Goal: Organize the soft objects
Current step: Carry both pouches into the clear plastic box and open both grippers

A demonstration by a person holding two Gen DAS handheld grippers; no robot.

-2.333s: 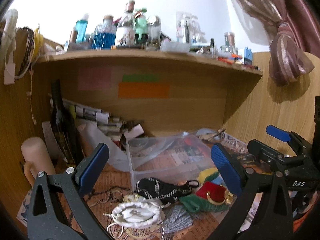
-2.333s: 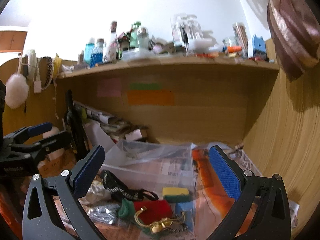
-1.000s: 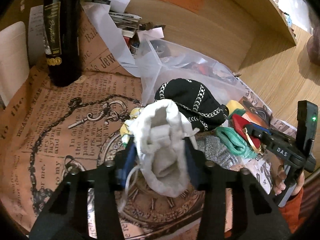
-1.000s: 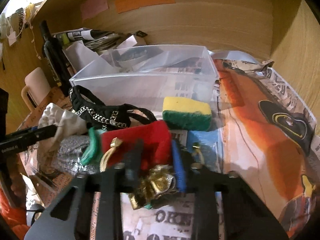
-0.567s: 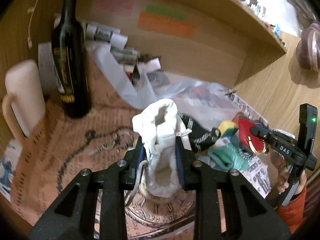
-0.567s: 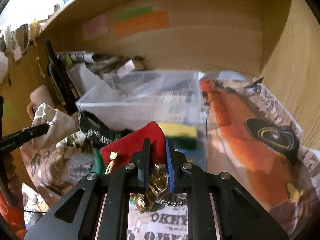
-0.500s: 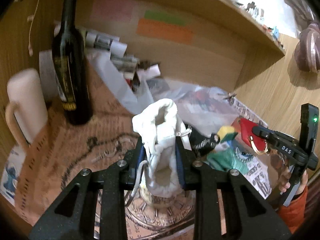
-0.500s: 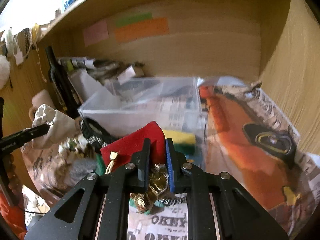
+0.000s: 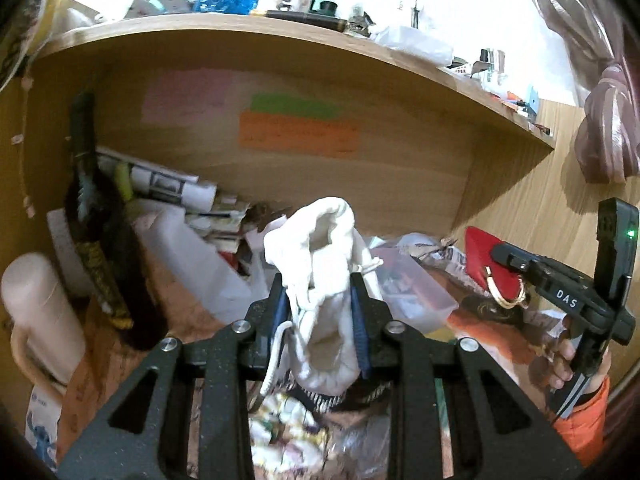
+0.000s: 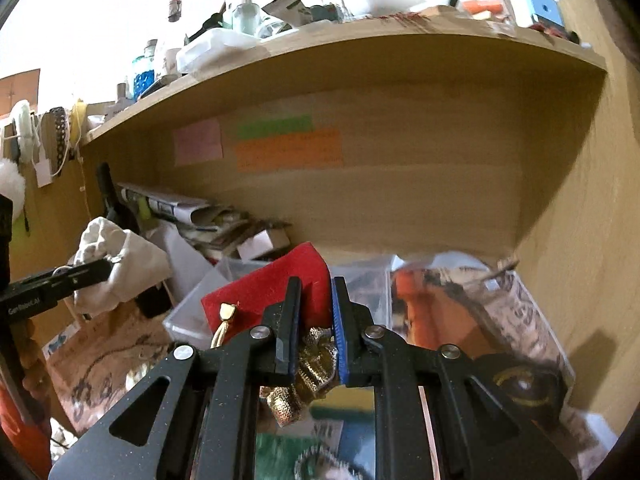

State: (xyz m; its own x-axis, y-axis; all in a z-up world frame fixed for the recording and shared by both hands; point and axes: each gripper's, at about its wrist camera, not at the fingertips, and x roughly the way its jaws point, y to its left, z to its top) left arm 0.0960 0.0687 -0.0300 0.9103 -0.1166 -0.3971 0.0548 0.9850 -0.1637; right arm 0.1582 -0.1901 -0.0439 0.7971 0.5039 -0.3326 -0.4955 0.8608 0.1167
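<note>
My left tongs (image 9: 318,316) are clenched on a white drawstring pouch (image 9: 324,280), which stands up between the blue pads with its open mouth above them and its bottom sagging below. My right tongs (image 10: 314,332) are clenched on a red pouch (image 10: 272,284) with gold trim, which sticks up and to the left of the pads, its gold cloth bunched beneath them. Both pouches are held up off the worktop (image 9: 108,344). Ahead of and below both tongs sits a clear plastic bin (image 10: 360,280). To the left of my left tongs a dark bottle (image 9: 100,248) stands beside a pale mug (image 9: 36,312). Under my left tongs lie more soft things, blurred.
</note>
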